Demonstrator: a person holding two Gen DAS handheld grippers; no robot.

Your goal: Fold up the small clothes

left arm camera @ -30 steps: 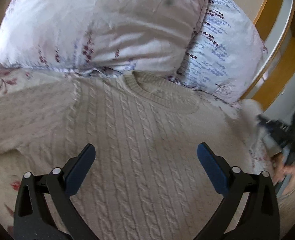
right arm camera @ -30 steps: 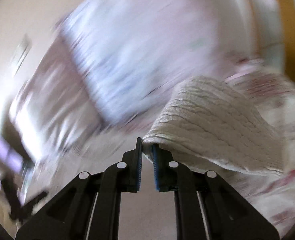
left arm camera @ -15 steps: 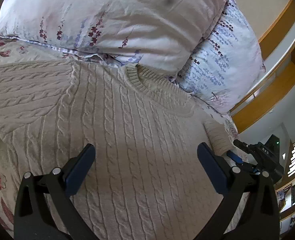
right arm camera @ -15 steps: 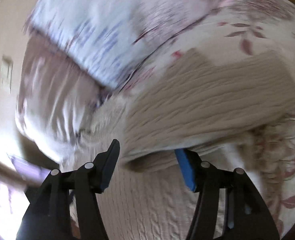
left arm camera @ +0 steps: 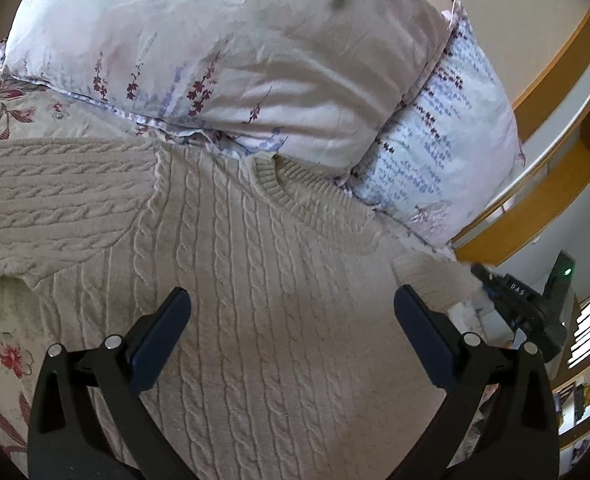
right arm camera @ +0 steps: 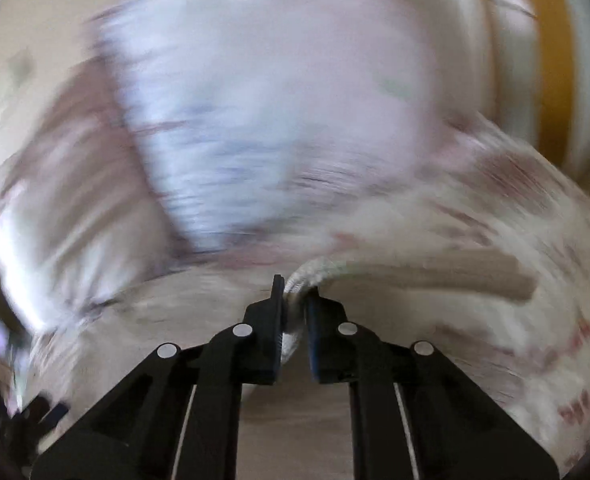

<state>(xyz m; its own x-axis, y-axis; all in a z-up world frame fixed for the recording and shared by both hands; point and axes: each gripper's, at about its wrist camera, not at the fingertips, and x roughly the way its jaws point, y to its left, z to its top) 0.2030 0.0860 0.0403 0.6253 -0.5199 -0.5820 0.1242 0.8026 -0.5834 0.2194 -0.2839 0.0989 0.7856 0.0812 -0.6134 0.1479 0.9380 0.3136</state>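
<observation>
A cream cable-knit sweater (left arm camera: 255, 288) lies front up on the flowered bedspread, collar toward the pillows. Its one sleeve (left arm camera: 55, 204) stretches out to the left. My left gripper (left arm camera: 291, 328) is open and empty, hovering over the sweater's chest. My right gripper (right arm camera: 295, 308) is shut on the sweater's other sleeve (right arm camera: 415, 268), holding its folded edge between the pads; that view is motion-blurred. The right gripper also shows in the left wrist view (left arm camera: 519, 308) at the sweater's right edge, beside the sleeve cuff (left arm camera: 423, 276).
Two flowered pillows, a pink one (left arm camera: 223, 52) and a blue-patterned one (left arm camera: 443, 132), lean behind the collar. A wooden headboard shelf (left arm camera: 555, 160) runs at the right. The flowered bedspread (left arm camera: 3, 344) shows to the left of the sweater.
My right gripper, open half a second ago, has shut on the sleeve again and is moving fast. My left gripper stayed open and shifted slightly over the sweater.
</observation>
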